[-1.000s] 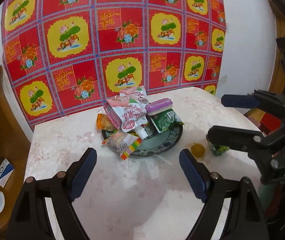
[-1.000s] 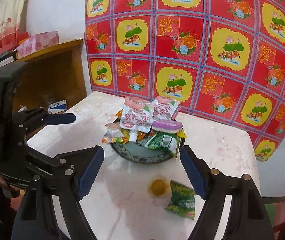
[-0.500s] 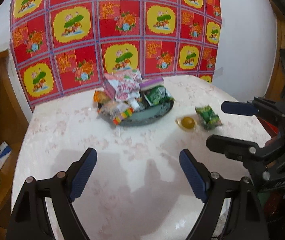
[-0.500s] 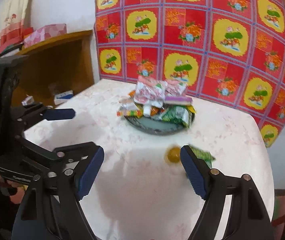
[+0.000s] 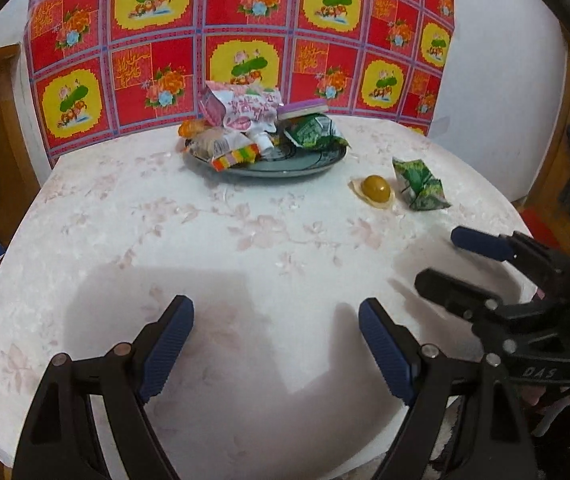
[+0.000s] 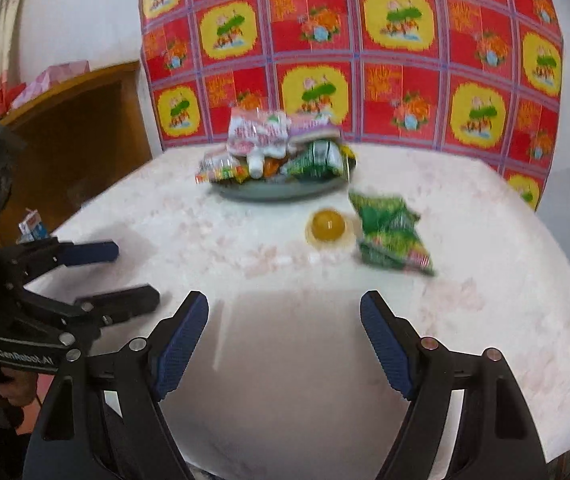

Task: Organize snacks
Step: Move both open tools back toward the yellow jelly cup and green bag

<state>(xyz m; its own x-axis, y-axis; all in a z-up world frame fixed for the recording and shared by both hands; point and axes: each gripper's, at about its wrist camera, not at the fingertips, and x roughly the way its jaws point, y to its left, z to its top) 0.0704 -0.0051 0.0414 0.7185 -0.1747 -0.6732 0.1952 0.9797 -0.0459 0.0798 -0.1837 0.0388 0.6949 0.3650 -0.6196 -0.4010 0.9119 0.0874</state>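
We see a round table [image 5: 269, 240] covered in pale pink floral marble-look vinyl, standing against a wall hung with a red and yellow flower-patterned cloth [image 5: 245, 32]. Near the table's far edge sits a dark grey-green round ceramic plate [image 5: 305, 164], heaped with wrapped snacks: a pink and white pouch [image 5: 245, 108], a purple-topped bar [image 5: 303, 107], a green packet [image 5: 311, 132] and a rainbow-striped candy pack [image 5: 235, 157]. Off the plate, toward the table's right edge, a round amber jelly cup [image 5: 376, 189] lies just beside a crumpled green foil snack packet [image 5: 421, 184]; whether they touch we cannot tell.

Our left gripper [image 5: 276, 344], black with blue ribbed pads, hovers over the near edge with its fingers spread wide and nothing between them. Our right gripper [image 6: 284, 340] likewise stands apart and empty above the near edge, facing the jelly cup [image 6: 328, 225] and green packet [image 6: 389, 232]. A wooden shelf unit [image 6: 85, 120] stands left of the table.
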